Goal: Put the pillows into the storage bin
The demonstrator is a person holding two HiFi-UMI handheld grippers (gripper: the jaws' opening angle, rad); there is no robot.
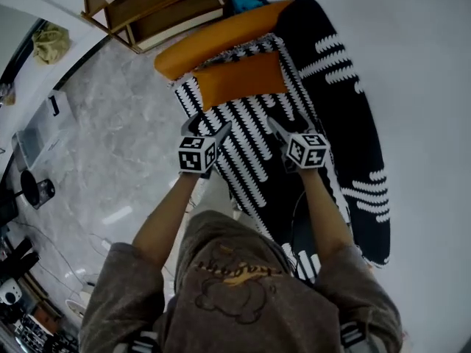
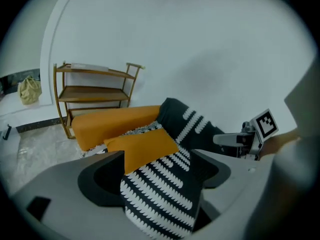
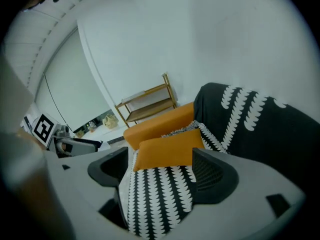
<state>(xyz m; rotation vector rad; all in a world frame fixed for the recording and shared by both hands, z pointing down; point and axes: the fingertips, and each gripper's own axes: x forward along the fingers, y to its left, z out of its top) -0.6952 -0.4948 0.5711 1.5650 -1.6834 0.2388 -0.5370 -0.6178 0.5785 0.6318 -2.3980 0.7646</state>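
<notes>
Grey left gripper and right gripper slant down (jaws wide, empty) toward orange pillow

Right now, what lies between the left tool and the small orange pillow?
Only black-and-white patterned fabric; the left tool, open, hangs over it short of the small orange pillow. The left gripper view shows it.

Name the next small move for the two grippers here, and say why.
Probably ease the left gripper and right gripper forward and down onto the small orange pillow. Both are open and empty, hovering short of it, and it lies on the black-and-white cover, lined up between each gripper's fingers.
</notes>
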